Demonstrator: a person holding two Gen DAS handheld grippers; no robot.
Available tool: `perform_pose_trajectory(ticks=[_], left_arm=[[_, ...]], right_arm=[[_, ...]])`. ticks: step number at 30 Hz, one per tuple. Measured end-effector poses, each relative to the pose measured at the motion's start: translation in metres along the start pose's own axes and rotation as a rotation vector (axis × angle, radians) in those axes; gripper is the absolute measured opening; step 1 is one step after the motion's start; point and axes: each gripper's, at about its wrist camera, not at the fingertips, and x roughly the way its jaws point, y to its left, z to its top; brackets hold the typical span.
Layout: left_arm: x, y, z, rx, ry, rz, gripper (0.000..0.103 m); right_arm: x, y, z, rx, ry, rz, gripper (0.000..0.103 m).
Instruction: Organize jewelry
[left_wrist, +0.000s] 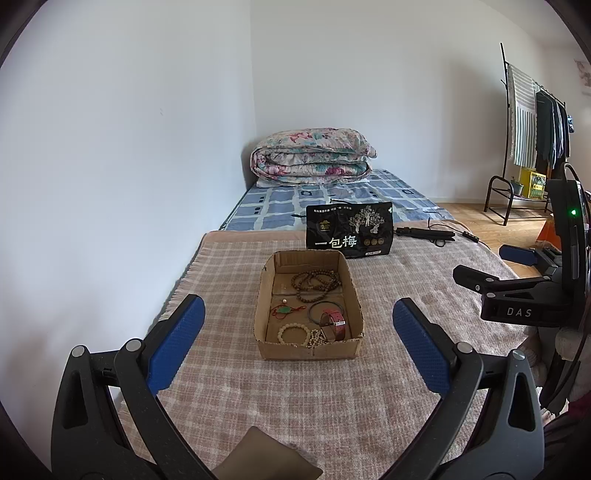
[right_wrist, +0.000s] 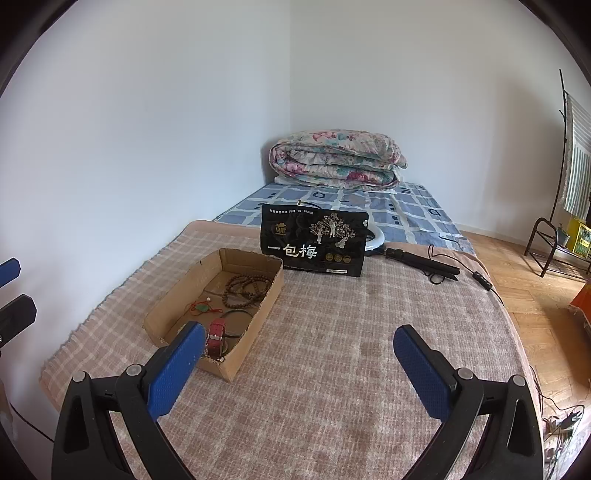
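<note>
A shallow cardboard box (left_wrist: 267, 349) (right_wrist: 255, 325) sits on the pink plaid blanket. Inside lie a brown bead necklace (left_wrist: 314, 282) (right_wrist: 242, 288), a red cord with a green pendant (left_wrist: 282, 313) (right_wrist: 202, 308), a thin black bangle (left_wrist: 325, 307), a red watch (left_wrist: 332, 321) (right_wrist: 215, 336) and a cream bead bracelet (left_wrist: 293, 332). My left gripper (left_wrist: 298, 314) is open, held above and in front of the box. My right gripper (right_wrist: 299, 343) is open, with nothing between its fingers, to the right of the box; it also shows as the right gripper (left_wrist: 480, 271) at the edge of the left wrist view.
A black snack bag (left_wrist: 349, 230) (right_wrist: 314, 243) stands behind the box. A black folded device with a cable (left_wrist: 424, 233) (right_wrist: 424, 263) lies to the right. A folded floral quilt (left_wrist: 310, 157) rests at the bed's far end. A clothes rack (left_wrist: 535, 129) stands on the wood floor.
</note>
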Motion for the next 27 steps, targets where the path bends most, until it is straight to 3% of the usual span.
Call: perform_pose_trajectory(ticks=[27], left_arm=[[0.0003, 0.0017, -0.0013, -0.002, 0.003, 0.005, 0.103]], right_arm=[[-0.0002, -0.0011, -0.0004, 0.002, 0.0, 0.001, 0.103]])
